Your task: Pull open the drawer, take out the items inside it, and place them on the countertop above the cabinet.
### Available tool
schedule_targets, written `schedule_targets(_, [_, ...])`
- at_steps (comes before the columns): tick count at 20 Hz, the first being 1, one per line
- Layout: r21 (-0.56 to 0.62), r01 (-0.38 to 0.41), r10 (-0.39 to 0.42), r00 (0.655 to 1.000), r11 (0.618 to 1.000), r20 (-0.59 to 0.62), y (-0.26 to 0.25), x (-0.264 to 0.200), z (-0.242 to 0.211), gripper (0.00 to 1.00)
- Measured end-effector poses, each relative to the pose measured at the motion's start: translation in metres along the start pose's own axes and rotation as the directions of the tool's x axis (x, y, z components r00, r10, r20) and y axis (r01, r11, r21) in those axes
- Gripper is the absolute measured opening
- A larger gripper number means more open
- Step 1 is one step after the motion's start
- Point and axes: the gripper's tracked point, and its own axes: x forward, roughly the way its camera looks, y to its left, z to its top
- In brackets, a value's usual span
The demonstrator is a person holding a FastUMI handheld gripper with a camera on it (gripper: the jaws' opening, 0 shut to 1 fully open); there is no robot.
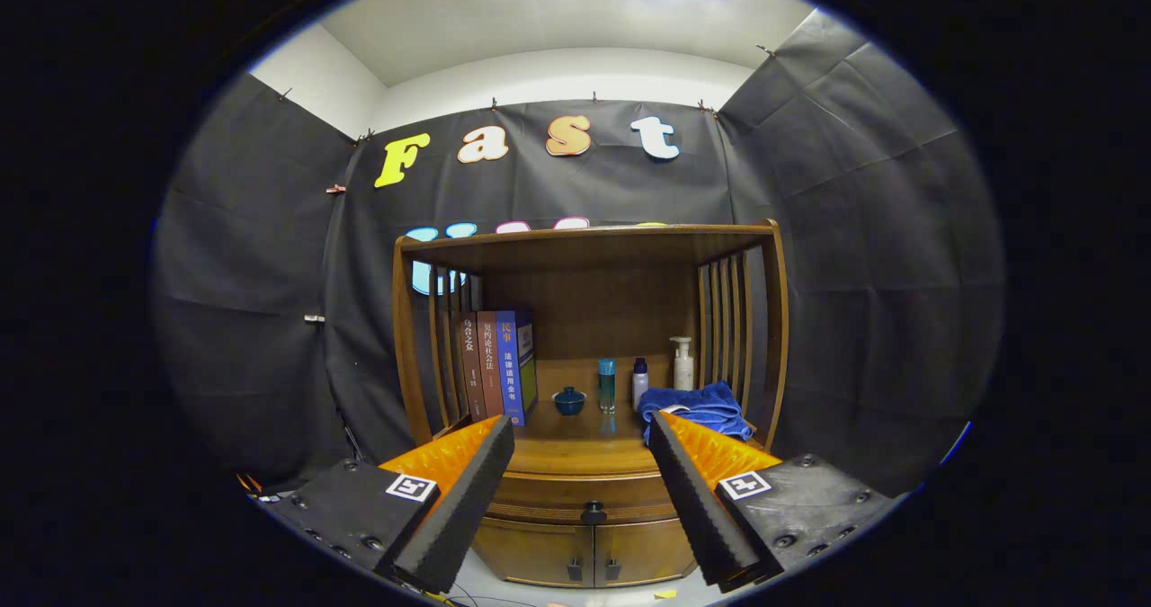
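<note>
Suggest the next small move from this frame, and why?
Probably ease the gripper forward and slightly down toward the drawer knob. The jaws stand wide open with nothing between them, and the knob sits centred in the gap but well ahead of the fingertips. The drawer looks fully closed under the countertop, so nothing inside can be reached yet.

Gripper (580, 436): two fingers (459, 499) faced with black ribbed foam pads on orange ridged backing, mounted on black screw-studded blocks (each bearing a square black-and-white fiducial marker (411, 486)), thin cables trailing below the left block.
</note>
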Motion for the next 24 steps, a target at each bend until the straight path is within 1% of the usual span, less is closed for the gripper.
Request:
schedule_targets(12, [0.001, 0.007, -0.007, 1.0, 1.0, -0.001, 0.0, 0.001, 0.0, 0.98])
schedule_targets(18, [0.011, 0.006, -0.006, 1.0, 1.0, -0.022, -0.003, 0.003, -0.005, 0.98])
schedule_targets(21, [0.016, 0.006, -0.005, 0.999, 1.0, -0.047, -0.006, 0.008, -0.016, 0.98])
schedule_targets(24, [0.009, 0.019, -0.018, 0.996, 1.0, -0.09, -0.007, 0.022, -0.039, 0.99])
